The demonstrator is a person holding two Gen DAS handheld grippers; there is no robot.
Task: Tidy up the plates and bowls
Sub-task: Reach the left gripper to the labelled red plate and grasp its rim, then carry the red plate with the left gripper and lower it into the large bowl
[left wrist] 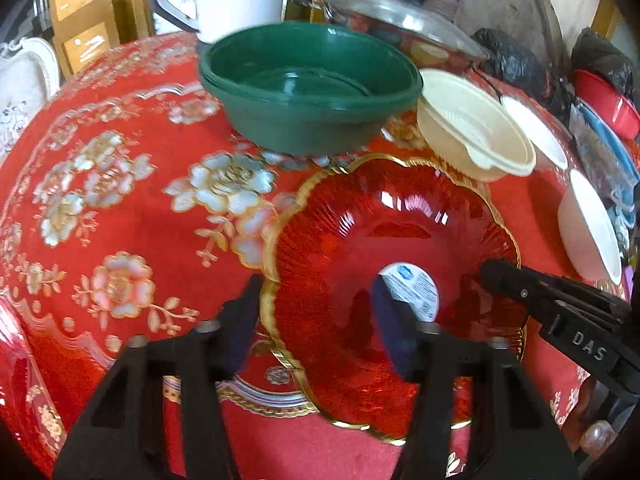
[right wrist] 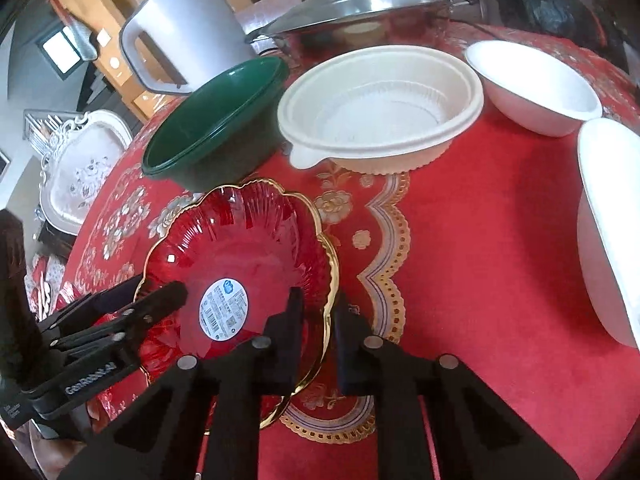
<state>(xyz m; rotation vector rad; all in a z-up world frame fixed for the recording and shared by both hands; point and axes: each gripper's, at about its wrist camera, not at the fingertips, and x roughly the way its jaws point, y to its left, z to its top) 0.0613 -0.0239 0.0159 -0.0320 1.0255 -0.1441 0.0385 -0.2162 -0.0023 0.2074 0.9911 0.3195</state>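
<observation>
Both hand-held grippers work at one red, gold-rimmed scalloped plastic plate [left wrist: 384, 264], which sits on the red flower-patterned tablecloth [left wrist: 120, 208] just in front of the other dishes. Left gripper [left wrist: 320, 320]: jaws spread wide and straddling the plate's near-left rim, one blue-padded finger outside the rim over the cloth, the other inside over the plate's centre beside the round white label [left wrist: 412, 292]; neither pad is seen pressing on the rim. Right gripper [right wrist: 320, 320]: jaws set astride the plate's right rim with a narrow gap between them, one finger inside the plate, the other outside; whether the pads actually clamp the gold edge cannot be told. A second gold rim shows under the plate in the right wrist view, so it appears to rest on another like it. Behind the plate stand stacked dark green plastic bowls [left wrist: 308, 88], beside them a cream ribbed plastic bowl with a tab [right wrist: 380, 108], and further right two white bowls [right wrist: 536, 88], apart from each other. At the back: a white jug [right wrist: 180, 32] and a steel lidded pot [right wrist: 360, 8].
</observation>
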